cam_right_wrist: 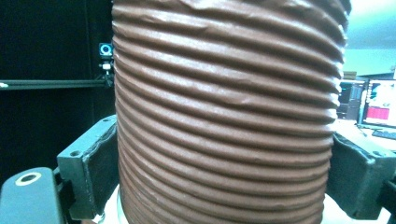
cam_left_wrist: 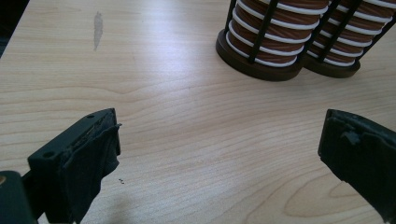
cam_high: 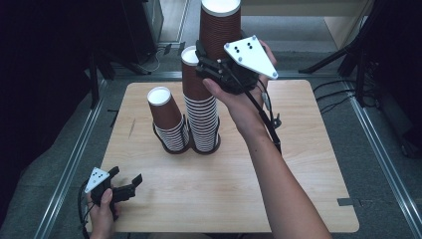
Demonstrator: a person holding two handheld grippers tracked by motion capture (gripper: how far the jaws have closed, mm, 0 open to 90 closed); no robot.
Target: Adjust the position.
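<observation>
My right gripper is raised high over the table, shut on a brown ribbed paper cup that stands upside down with its white base on top. In the right gripper view the cup sits pressed between both jaws. Just below and left of it rises a tall stack of upturned cups in a black wire holder, with a shorter stack beside it. My left gripper rests open at the table's front left corner, its jaws wide apart over bare wood; the stack bases lie ahead.
The light wooden table has rounded corners and metal rails along both sides. Dark stands and cables lie on the floor to the back right. A monitor glows at the right edge of the right gripper view.
</observation>
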